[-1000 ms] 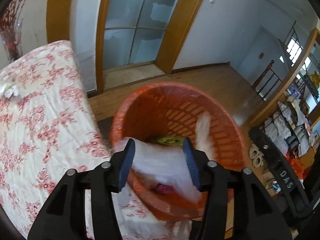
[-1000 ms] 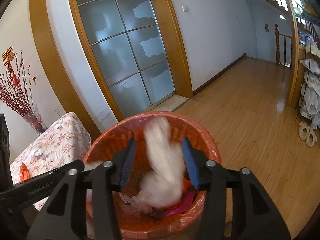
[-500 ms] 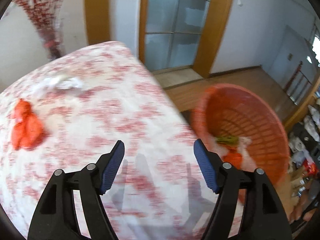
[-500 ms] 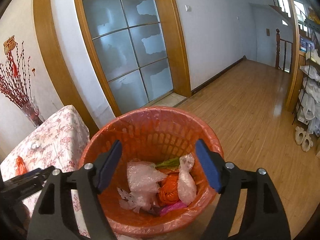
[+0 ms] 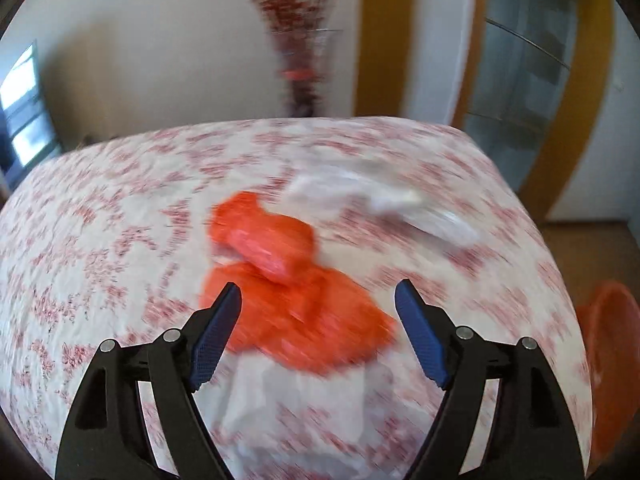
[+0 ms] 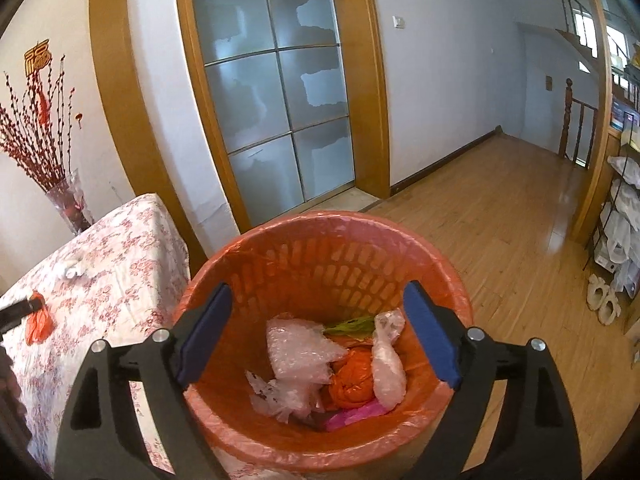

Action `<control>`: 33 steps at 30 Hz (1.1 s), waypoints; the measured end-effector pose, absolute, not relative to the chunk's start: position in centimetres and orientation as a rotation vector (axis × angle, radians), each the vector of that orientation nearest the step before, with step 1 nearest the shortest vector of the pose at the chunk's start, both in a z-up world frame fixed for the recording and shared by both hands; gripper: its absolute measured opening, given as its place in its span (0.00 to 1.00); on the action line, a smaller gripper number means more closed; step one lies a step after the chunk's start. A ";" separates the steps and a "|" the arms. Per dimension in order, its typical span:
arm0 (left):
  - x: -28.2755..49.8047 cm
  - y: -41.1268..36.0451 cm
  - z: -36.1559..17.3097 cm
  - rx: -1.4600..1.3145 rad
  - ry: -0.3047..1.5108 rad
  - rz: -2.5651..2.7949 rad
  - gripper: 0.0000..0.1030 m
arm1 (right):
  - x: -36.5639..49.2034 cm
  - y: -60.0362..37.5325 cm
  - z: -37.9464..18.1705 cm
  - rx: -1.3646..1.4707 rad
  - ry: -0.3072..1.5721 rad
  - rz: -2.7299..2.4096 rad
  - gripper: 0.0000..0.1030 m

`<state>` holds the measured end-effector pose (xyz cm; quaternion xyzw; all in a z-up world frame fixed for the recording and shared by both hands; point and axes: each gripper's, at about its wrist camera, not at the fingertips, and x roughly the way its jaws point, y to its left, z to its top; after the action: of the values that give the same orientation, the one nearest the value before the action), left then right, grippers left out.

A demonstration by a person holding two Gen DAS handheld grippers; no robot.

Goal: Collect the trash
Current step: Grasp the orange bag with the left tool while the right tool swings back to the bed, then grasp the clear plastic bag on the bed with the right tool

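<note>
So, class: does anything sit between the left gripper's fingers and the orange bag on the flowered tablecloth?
Nothing visible does. The left gripper is open, and the orange bag lies right ahead on the tablecloth; the white scrap lies beyond it.

The basket (image 6: 320, 236) stands on the floor (image 6: 500, 208) right of the table (image 6: 120, 264); bags (image 6: 316, 364) lie in it (one bag (image 6: 38, 322) on the table).
</note>
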<state>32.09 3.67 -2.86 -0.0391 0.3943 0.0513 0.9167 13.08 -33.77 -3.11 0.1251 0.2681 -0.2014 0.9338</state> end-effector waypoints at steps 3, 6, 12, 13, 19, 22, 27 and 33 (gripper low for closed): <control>33.5 5.1 -3.4 -0.142 0.835 0.135 0.76 | 13.5 -33.2 -3.2 0.243 0.558 -0.395 0.83; 34.5 5.4 -4.0 -0.123 0.848 0.162 0.76 | 13.8 -32.7 -3.2 0.237 0.567 -0.382 0.83; 35.9 5.9 -5.8 -0.125 0.903 0.187 0.65 | 14.4 -31.8 -3.1 0.221 0.577 -0.346 0.83; 36.0 6.0 -6.0 -0.128 0.909 0.184 0.62 | 14.5 -31.5 -3.0 0.218 0.578 -0.335 0.83; 35.5 6.8 -5.5 -0.140 0.890 0.152 0.34 | 15.4 -29.5 -2.0 0.209 0.580 -0.242 0.83; 34.8 7.9 -5.0 -0.132 0.870 0.151 0.31 | 16.6 -27.1 -1.2 0.186 0.581 -0.158 0.83; 33.4 11.5 -4.2 -0.154 0.841 0.172 0.30 | 19.5 -22.2 -0.4 0.145 0.606 -0.004 0.83; 31.7 16.6 -2.9 -0.177 0.793 0.226 0.30 | 25.1 -15.4 -0.7 0.103 0.656 0.157 0.83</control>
<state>31.73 16.63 -2.87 -0.0861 0.3850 0.1097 0.9123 25.07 -15.38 -0.70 0.0506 0.3214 0.0768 0.9424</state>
